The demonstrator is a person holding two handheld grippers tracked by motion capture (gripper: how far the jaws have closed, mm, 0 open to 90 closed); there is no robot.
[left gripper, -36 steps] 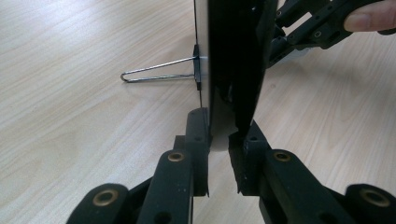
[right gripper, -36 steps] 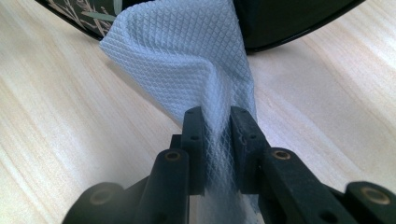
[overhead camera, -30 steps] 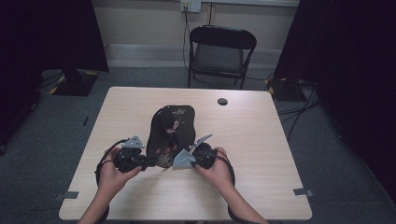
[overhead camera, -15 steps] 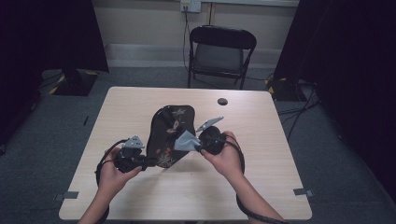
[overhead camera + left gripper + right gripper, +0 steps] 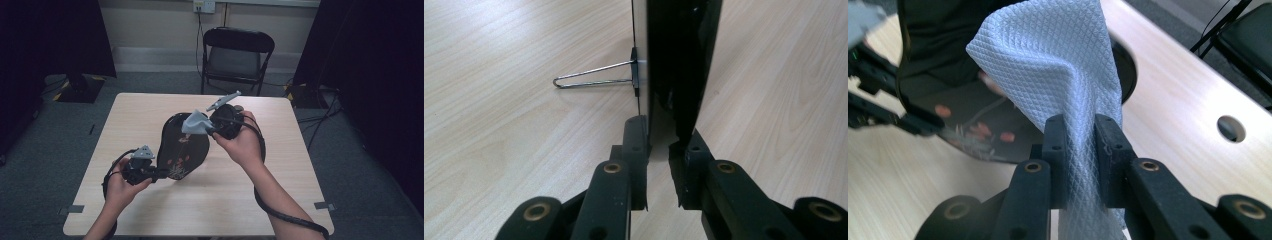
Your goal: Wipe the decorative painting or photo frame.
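A glossy black oval panel [image 5: 182,147] with small red flowers stands tilted on the table, and my left gripper [image 5: 159,174] is shut on its lower edge. In the left gripper view the jaws clamp that edge [image 5: 679,60] edge-on, and a wire stand [image 5: 594,77] juts from the panel's pale back. My right gripper [image 5: 207,127] is shut on a pale blue-grey cloth [image 5: 195,122] held up by the panel's upper right edge. In the right gripper view the waffle-textured cloth [image 5: 1058,60] rises from between the pads, in front of the dark panel [image 5: 948,100].
The light wooden table [image 5: 280,200] has a round cable hole [image 5: 1230,128] near its far edge. A black folding chair [image 5: 237,55] stands behind the table. Dark curtains hang on both sides, and cables trail from both grippers.
My right gripper has risen with the cloth from the panel's lower part to its upper edge. The left gripper has stayed clamped on the lower edge.
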